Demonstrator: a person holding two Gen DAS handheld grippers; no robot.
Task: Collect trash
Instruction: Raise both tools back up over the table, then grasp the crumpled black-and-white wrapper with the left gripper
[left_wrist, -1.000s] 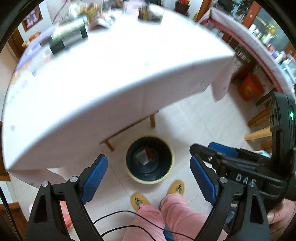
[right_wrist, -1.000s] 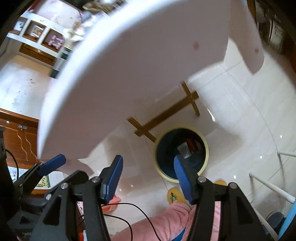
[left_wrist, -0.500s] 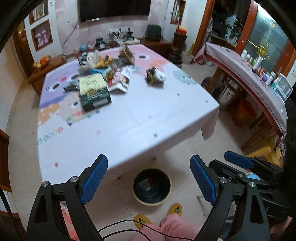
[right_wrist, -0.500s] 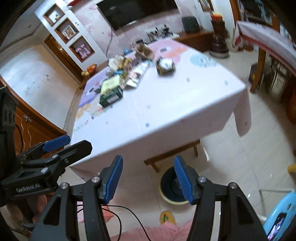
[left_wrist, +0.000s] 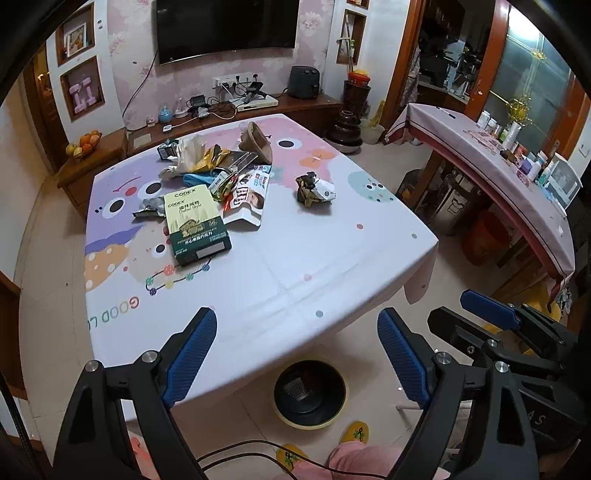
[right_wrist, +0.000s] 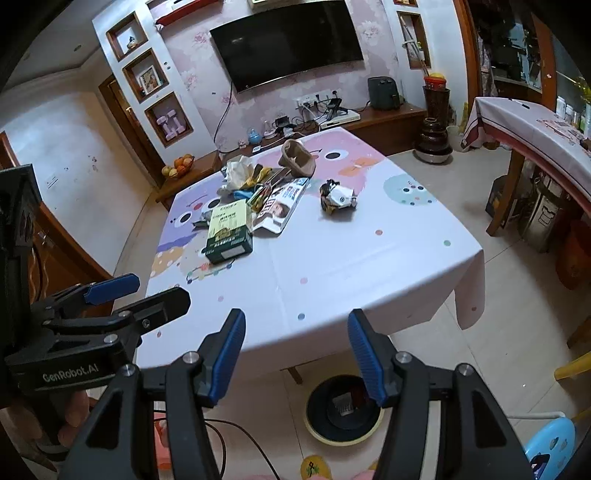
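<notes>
Trash lies on the far half of the cloth-covered table (left_wrist: 280, 273): a green and yellow box (left_wrist: 194, 225) (right_wrist: 229, 232), a flattened snack carton (left_wrist: 247, 201) (right_wrist: 279, 207), a crumpled wrapper ball (left_wrist: 314, 189) (right_wrist: 338, 196), a brown paper piece (left_wrist: 256, 142) (right_wrist: 297, 158) and a heap of wrappers (left_wrist: 201, 160). A dark trash bin (left_wrist: 310, 393) (right_wrist: 343, 408) with a yellow rim stands on the floor by the table's near edge, with some trash inside. My left gripper (left_wrist: 295, 354) and right gripper (right_wrist: 295, 354) both hover open and empty above the near edge, far from the trash.
A second long table (left_wrist: 491, 155) with bottles runs along the right. A TV cabinet (left_wrist: 236, 110) with a fruit bowl (left_wrist: 85, 142) stands behind. A person's pink trouser legs and yellow slippers (left_wrist: 354, 432) are beside the bin. A blue stool (right_wrist: 550, 439) sits at the lower right.
Both grippers have risen from low beside the bin to above the table's near edge, so the tabletop and its trash have come into view. Neither pair of jaws has visibly changed.
</notes>
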